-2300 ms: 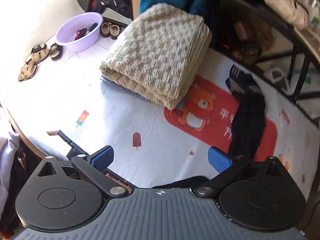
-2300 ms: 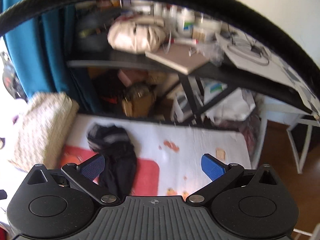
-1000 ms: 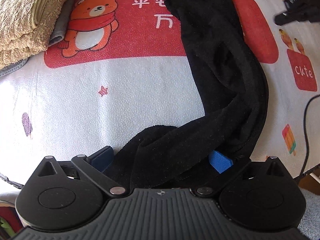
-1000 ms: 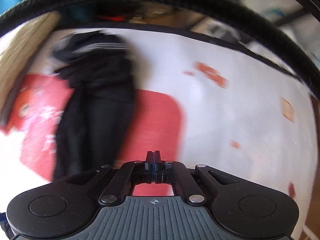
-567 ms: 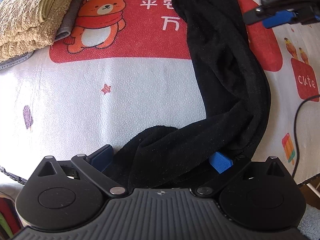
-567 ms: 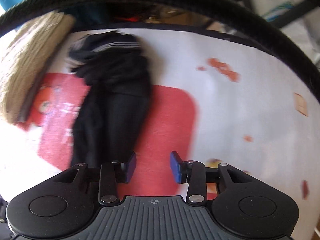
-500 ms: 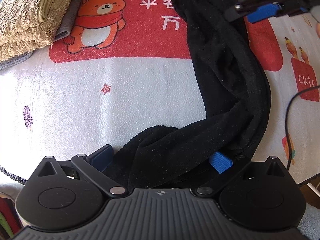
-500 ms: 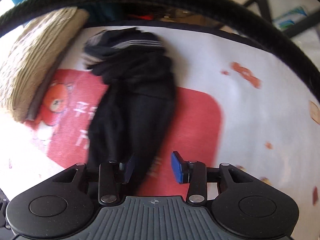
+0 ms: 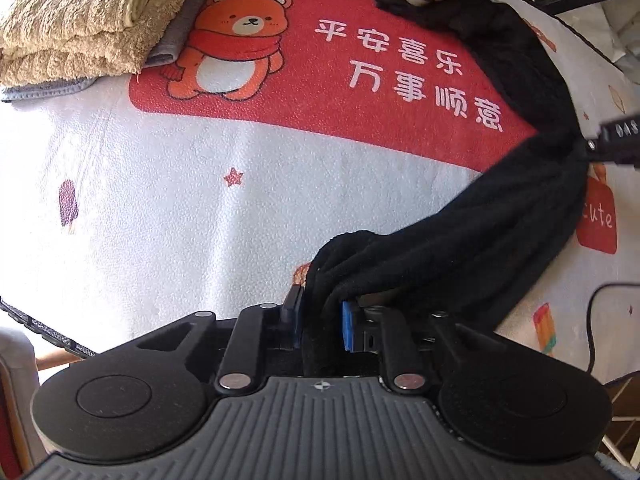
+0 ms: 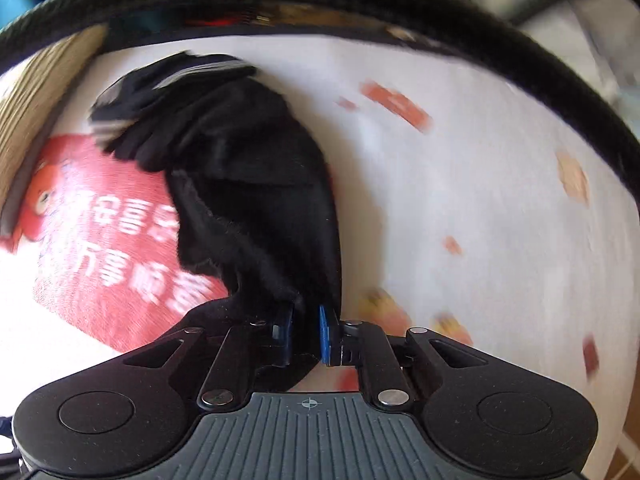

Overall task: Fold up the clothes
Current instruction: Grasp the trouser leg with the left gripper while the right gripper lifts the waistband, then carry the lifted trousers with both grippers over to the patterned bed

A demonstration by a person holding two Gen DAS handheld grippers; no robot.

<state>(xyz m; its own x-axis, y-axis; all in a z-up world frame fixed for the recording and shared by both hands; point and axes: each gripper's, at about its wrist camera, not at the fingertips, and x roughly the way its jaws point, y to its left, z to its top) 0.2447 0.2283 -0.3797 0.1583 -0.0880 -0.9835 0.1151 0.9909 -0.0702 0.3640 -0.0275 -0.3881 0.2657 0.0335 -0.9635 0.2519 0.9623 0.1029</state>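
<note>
Now that both claws, wide a moment ago, are closing on the black garment (image 9: 520,216), left claw (image 9: 320,320) and right claw (image 10: 306,332) can spread it over the surface (image 9: 160,208) for folding.

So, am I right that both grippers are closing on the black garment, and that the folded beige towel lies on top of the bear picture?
Not quite: the folded beige towel lies beside the bear picture, to its left, not on it, as the left wrist view shows. The rest holds: the left gripper and right gripper are closing on the black garment.
</note>
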